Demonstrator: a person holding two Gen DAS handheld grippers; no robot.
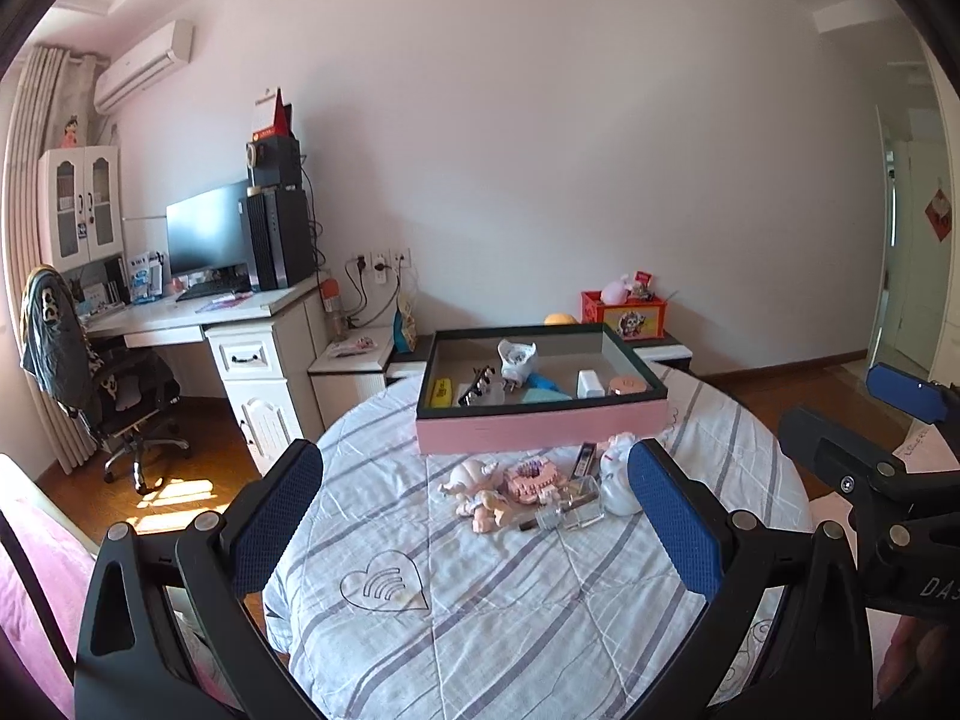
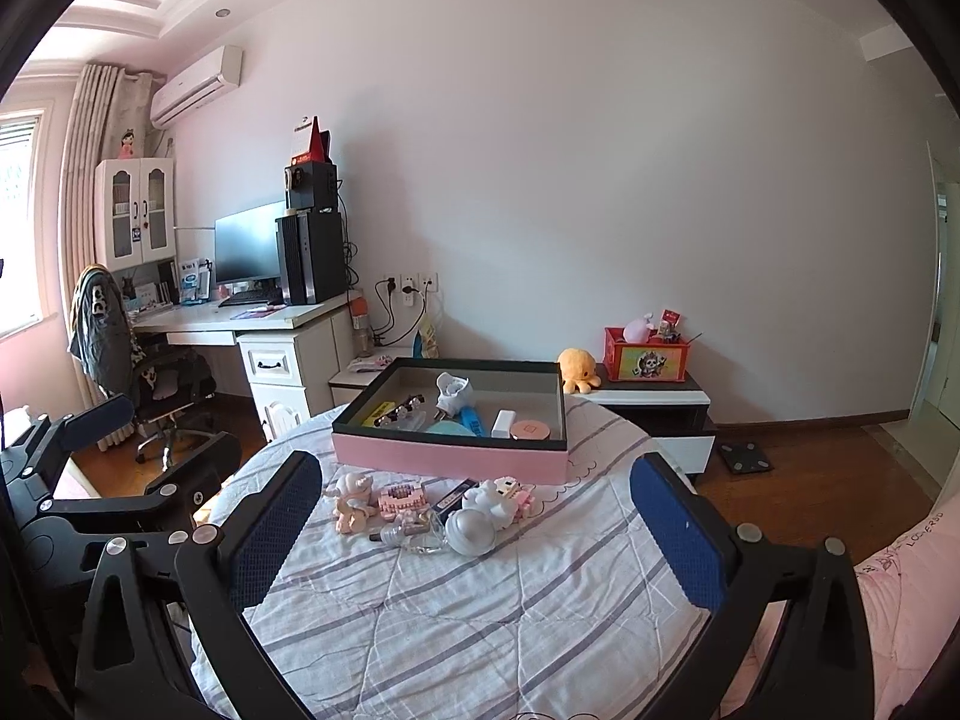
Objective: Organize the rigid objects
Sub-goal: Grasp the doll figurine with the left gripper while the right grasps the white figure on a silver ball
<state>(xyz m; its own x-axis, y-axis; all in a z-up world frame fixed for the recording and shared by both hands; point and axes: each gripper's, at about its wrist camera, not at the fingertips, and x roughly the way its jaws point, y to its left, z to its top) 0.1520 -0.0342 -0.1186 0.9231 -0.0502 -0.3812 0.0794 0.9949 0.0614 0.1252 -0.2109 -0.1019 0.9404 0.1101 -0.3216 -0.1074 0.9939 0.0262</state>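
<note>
Both the left gripper (image 1: 474,516) and right gripper (image 2: 477,525) hover with fingers apart above toys (image 2: 420,507) before the pink box (image 2: 450,456)

I count one pink tray (image 2: 450,461) on the striped quilt (image 2: 456,618). Inside it I make out six things for sure: one yellow bar (image 1: 442,392), one black clip (image 1: 477,385), one white plug adapter (image 1: 516,360), one blue piece (image 2: 474,420), one white block (image 2: 504,423) and one round rose-gold compact (image 2: 531,430). In front of the tray lies one loose cluster: two pale figurines (image 2: 351,501) (image 2: 493,501), one pink brick model (image 2: 401,498), one clear glass bottle (image 1: 570,510), one silver ball (image 2: 471,531). I hold two tools, left (image 1: 474,522) and right (image 2: 477,531).
</note>
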